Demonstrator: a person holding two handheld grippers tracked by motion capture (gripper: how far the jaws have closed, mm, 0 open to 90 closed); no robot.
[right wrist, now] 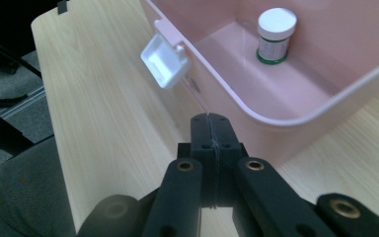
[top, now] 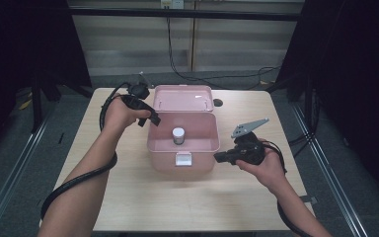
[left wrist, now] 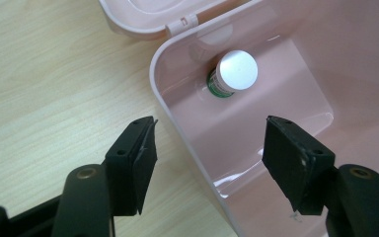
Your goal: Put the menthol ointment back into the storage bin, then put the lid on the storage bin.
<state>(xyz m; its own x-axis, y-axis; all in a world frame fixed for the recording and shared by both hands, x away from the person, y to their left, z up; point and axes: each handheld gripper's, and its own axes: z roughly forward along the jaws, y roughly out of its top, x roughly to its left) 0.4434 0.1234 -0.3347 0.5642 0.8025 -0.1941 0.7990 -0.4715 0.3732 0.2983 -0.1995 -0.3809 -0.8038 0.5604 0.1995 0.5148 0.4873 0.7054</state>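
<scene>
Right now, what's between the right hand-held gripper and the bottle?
The pink box's wall, as the right gripper view shows. The shut right hand-held gripper sits outside it over bare table; the bottle stands inside.

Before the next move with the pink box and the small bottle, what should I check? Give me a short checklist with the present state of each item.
1. Lid of the pink box fully open, lying back on the table: ok.
2. Small bottle upright on the box floor, white cap on: ok.
3. Left gripper open, jaws astride the box's side wall, pads not touching it: ok.
4. Right gripper shut with nothing between the jaws, outside the box near its front corner: ok.
5. White latch on the front wall hanging free, not caught: ok.
6. Whether the box would stay in place if pushed: cannot tell.
</scene>
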